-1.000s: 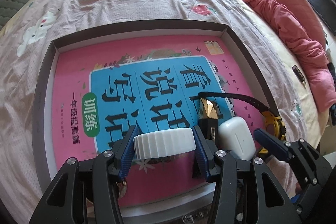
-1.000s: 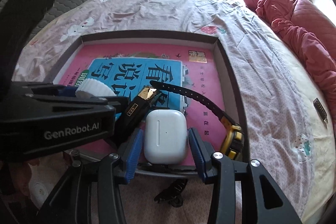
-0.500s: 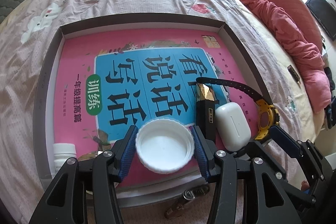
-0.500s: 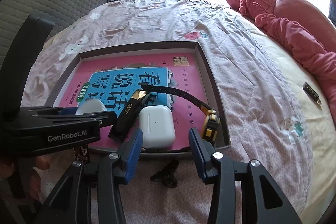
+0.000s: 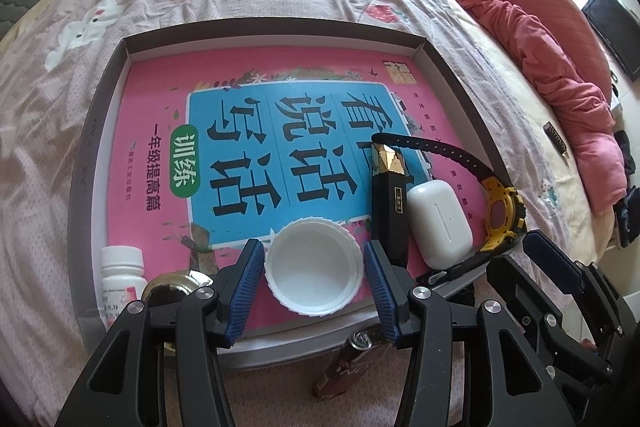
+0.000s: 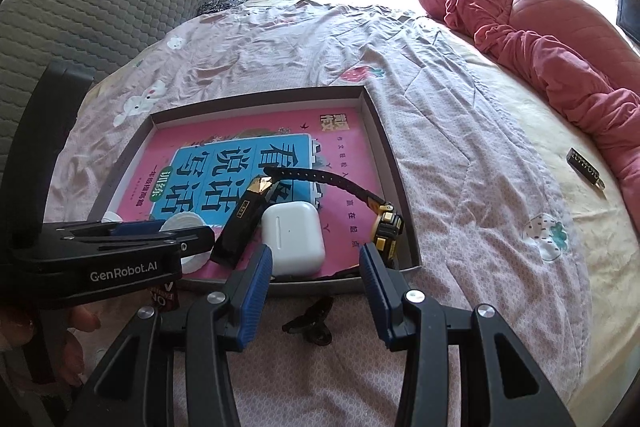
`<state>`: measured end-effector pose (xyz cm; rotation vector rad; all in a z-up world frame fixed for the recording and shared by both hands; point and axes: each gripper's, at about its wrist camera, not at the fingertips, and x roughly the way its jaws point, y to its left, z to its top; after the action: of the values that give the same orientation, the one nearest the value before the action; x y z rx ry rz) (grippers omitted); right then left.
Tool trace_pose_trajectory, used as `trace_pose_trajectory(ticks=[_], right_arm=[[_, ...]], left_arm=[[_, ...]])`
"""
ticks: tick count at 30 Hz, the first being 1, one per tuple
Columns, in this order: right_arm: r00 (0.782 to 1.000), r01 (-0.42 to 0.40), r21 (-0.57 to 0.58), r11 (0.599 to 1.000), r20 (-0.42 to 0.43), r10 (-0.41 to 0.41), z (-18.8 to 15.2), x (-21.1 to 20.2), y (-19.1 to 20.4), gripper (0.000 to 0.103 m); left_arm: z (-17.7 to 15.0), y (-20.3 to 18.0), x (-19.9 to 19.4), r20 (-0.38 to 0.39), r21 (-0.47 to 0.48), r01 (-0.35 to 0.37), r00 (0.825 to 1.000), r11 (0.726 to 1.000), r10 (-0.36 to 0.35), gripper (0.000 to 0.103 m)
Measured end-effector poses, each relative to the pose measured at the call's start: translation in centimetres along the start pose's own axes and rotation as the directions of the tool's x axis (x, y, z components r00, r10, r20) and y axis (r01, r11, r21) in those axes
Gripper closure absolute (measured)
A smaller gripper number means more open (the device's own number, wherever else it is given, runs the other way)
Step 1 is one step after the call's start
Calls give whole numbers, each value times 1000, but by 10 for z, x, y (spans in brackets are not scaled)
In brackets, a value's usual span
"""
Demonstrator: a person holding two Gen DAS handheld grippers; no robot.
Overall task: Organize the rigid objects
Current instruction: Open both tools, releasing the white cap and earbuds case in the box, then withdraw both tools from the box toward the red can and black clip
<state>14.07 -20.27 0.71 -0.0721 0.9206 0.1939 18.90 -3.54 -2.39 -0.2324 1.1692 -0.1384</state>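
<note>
Here, left to right: the left claw (image 5: 314,273) pinches the white jar lid (image 5: 314,269), open side up, over the tray's (image 5: 98,131) near edge. The right claw (image 6: 316,279) stands spread and empty, the white earbud case (image 6: 292,237) lying just ahead in the tray, its long axis along the claw's line.

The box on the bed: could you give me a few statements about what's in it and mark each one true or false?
1. A pink book lies flat in the box. True.
2. The white earbud case lies between the black-and-gold bar and the yellow watch. True.
3. The white cap has its open side down. False: its hollow side faces up.
4. The pill bottle stands at the box's far edge. False: it is at the near left corner.
</note>
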Motion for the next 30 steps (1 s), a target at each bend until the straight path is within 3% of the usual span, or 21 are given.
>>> trace_pose_trajectory(ticks=[16,30], right_arm=[[1000,14,-8,1000,16,-14,-2,-11,3,58],[999,22,-7,1000,31,-22,-5,-19,4,54]], left_arm=[[-10,5,-16,13,-15,4,1000,1000,-3,50],[-10,9,-39,76,-35,26,997,999,-23,44]])
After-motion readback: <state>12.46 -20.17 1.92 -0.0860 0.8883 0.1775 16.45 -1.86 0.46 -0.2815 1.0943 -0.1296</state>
